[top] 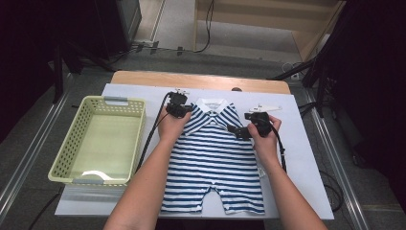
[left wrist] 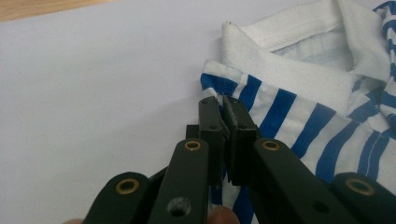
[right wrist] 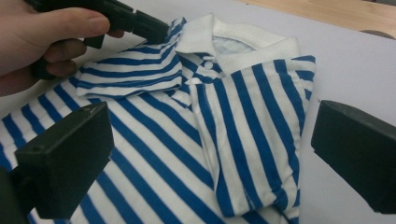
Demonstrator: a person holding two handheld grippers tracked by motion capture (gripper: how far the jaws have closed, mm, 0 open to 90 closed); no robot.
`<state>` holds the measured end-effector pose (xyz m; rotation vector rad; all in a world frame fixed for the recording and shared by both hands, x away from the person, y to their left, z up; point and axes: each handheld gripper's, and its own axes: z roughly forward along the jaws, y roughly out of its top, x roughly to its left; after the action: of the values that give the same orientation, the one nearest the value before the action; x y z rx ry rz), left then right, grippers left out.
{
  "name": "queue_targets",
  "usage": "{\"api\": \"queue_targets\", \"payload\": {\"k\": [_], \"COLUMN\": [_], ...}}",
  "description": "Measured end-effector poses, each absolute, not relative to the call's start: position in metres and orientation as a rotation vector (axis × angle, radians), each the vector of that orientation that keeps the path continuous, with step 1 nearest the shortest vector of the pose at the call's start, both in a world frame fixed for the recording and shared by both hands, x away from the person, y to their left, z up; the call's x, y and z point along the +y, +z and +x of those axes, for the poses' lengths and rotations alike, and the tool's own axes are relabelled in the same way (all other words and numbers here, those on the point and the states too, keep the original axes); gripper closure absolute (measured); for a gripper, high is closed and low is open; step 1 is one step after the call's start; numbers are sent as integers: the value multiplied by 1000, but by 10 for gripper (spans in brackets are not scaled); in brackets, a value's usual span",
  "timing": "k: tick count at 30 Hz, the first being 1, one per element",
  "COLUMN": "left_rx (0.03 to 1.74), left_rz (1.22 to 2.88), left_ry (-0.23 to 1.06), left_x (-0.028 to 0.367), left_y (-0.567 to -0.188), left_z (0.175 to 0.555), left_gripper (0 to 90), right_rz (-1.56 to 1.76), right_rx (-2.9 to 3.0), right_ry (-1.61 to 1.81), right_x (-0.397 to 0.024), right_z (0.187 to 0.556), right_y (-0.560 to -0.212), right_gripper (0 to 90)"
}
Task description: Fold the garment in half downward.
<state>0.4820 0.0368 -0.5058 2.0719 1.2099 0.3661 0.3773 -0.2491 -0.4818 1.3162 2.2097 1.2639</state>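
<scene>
Two grippers working: your left gripper (left wrist: 223, 105) clamps the striped romper (top: 210, 153) shoulder to anchor it; right gripper (right wrist: 210, 154) gapes, ready to grab.

Black tools (top: 184, 111), brass screws, black cables.

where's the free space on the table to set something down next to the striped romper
Bare white sheet lies right of the striped romper, and a narrower strip between it and the basket. The basket's inside is bare too. It is crowded by the collar, where the left gripper pinches a shoulder and the right gripper hovers open.
</scene>
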Motion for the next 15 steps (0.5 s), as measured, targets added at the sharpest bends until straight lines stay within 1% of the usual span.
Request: {"api": "queue_targets", "payload": {"k": [5,6,7,9,15], "left_rx": [1211,1210,1212,1218,1216], "left_rz": [2071,2069,2066,2063,2060], "left_ry": [359,356,353,349,343], "left_x": [37,38,38,38,38], "left_y": [-506,-506,-506,-506,-506], "left_z": [482,482,482,483,483], "left_gripper": [879,879,879,879,879], "right_rz": [1353,1369,1395,1426,1530], "right_rx": [2220,2209,2179,2154,2138], "right_ry": [1259,1257,1240,1206,1105], "right_x": [-248,-248,-248,-248,-250], "right_z": [397,401,405,413,433], "right_y": [-481,-480,-480,-481,-489], "right_gripper": [0,38,119,136,274]}}
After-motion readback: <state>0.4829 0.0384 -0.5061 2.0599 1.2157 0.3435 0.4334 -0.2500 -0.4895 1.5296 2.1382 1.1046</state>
